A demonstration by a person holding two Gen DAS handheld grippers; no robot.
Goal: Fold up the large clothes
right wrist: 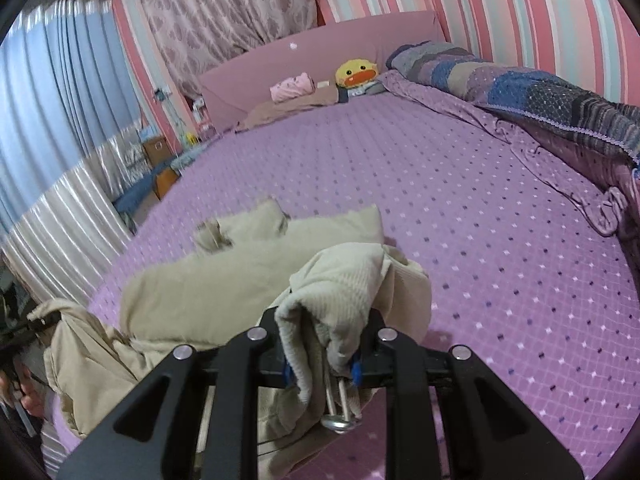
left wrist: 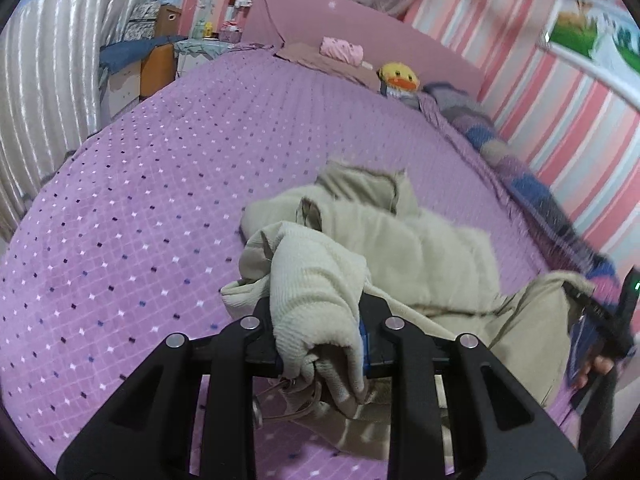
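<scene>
A large beige garment (left wrist: 404, 240) lies crumpled on the purple bedspread (left wrist: 140, 200). My left gripper (left wrist: 320, 332) is shut on a ribbed beige edge of it, which drapes over the fingers. My right gripper (right wrist: 328, 344) is shut on another ribbed edge of the same garment (right wrist: 224, 280). The right gripper also shows in the left wrist view (left wrist: 600, 320) at the far right, holding cloth. The left gripper shows in the right wrist view (right wrist: 24, 332) at the far left edge. The garment hangs between the two grippers near the bed's front edge.
A yellow duck plush (left wrist: 398, 78) and a pink folded cloth (left wrist: 342, 50) sit by the pink headboard (left wrist: 360, 20). A patchwork quilt (right wrist: 540, 88) is bunched along the striped wall. Curtains (left wrist: 44, 92) and boxes (left wrist: 156, 56) stand left of the bed.
</scene>
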